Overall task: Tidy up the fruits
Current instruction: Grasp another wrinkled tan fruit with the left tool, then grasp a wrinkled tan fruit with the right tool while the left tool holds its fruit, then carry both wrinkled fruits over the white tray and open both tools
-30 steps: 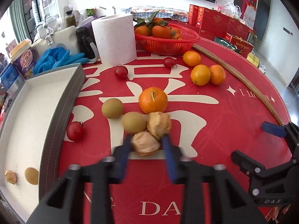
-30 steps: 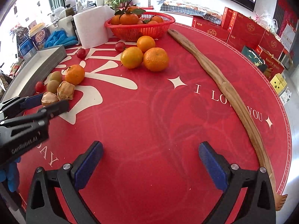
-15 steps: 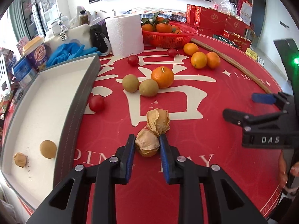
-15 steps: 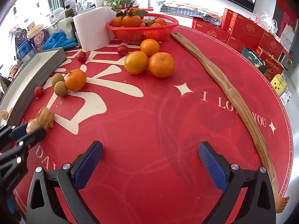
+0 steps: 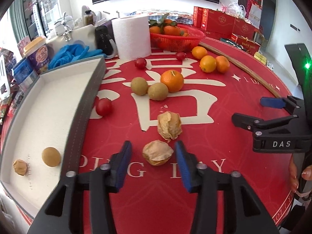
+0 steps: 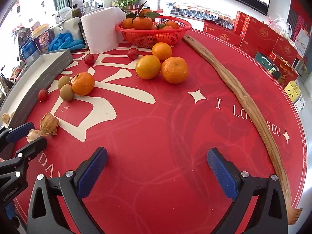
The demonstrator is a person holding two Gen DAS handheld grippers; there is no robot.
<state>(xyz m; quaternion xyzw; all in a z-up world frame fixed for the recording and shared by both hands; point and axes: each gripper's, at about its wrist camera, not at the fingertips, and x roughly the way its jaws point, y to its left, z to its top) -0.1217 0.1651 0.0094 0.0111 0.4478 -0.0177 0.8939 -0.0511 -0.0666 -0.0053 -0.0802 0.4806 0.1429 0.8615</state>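
The round red table mat (image 6: pixel 156 128) fills the room's middle, and along its nine o'clock edge sits the long grey-walled tray (image 5: pixel 81 117) with its white floor. On that floor, at the near end, lie a small tan round fruit (image 5: pixel 51 156) and a papery husked one (image 5: pixel 19 167), a little apart.

Over at twelve o'clock the red basket (image 6: pixel 154 33) holds leafy mandarins, with the paper towel roll (image 6: pixel 100 32) just beside it.

The right gripper (image 6: pixel 156 167) hangs over bare mat, its blue pads spread wide, holding nothing and touching nothing.

The left gripper (image 5: pixel 153 163) is parted too, released. Between its pads the husked fruit (image 5: pixel 157 152) lies on the mat, with a clear gap on either side, so neither pad touches it. A second husked fruit (image 5: pixel 169 124) sits just beyond it, toward twelve o'clock, the two close or barely meeting.

Further out, an orange (image 5: pixel 172 80) touches one of two brownish-green fruits (image 5: pixel 158 91), and a cherry tomato (image 5: pixel 104 106) rests close to the tray wall.
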